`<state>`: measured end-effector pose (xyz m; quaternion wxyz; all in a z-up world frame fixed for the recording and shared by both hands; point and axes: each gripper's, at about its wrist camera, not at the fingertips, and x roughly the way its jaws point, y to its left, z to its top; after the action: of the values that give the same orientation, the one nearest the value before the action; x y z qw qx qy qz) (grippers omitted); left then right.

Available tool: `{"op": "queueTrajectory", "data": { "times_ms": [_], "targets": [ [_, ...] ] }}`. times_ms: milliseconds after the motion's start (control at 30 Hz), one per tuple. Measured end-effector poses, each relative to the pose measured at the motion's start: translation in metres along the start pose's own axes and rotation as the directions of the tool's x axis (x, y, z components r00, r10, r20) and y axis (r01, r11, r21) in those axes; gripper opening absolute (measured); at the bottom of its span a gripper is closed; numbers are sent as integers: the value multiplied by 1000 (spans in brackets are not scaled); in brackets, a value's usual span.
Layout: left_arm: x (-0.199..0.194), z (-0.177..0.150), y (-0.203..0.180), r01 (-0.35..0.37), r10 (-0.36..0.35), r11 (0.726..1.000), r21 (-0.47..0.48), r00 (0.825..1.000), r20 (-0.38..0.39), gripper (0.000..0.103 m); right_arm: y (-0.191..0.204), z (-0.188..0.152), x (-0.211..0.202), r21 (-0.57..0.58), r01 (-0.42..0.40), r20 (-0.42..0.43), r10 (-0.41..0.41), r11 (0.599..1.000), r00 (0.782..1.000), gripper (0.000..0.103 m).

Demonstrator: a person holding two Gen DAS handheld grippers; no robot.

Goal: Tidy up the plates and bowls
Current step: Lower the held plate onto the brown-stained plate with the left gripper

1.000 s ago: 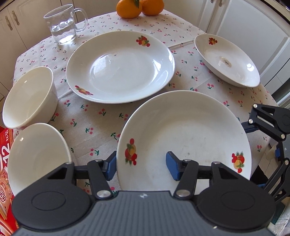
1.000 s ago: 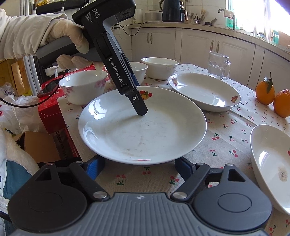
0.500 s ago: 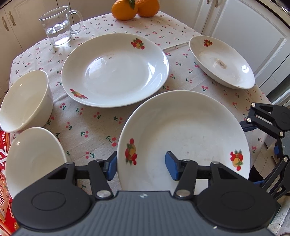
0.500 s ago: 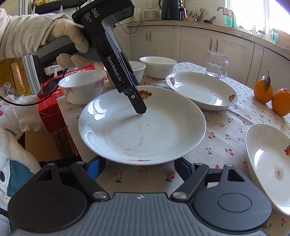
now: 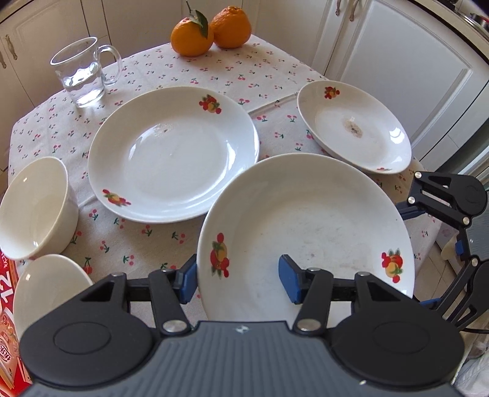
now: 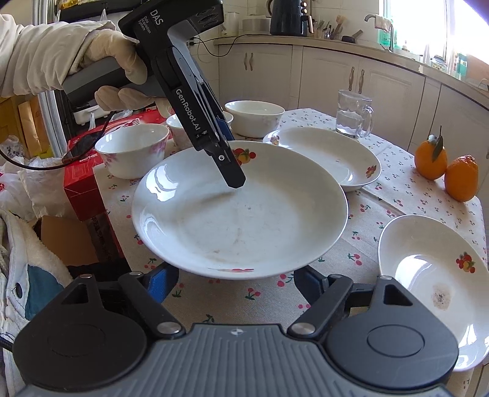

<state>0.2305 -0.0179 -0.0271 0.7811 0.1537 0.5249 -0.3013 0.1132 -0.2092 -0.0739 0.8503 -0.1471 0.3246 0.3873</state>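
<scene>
Plates, three: one pinched by left hand-held gripper, right hand-held gripper spread, three bowls

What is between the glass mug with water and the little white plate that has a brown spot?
In the left wrist view, between the glass mug and the small stained plate sits a big white fruit-patterned plate, on cherry-print tablecloth.

Near plate sits front-center on the counter; 2nd plate far-left of it, small dish far-right, mug & oranges at back, bowls left.
</scene>
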Motion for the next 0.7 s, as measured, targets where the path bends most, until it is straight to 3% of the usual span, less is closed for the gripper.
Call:
{"op": "queueTrajectory", "data": {
  "times_ms": [367,700],
  "targets": [
    [7,49,-21,25,-26,997,75,999,21,54,-34,-1,-27,24,55,3,-55,998,998,86],
    [37,95,-47,63,-65,984,165,998,7,54,-67,-14,-46,84,128,-2,-128,988,992,86]
  ]
}}
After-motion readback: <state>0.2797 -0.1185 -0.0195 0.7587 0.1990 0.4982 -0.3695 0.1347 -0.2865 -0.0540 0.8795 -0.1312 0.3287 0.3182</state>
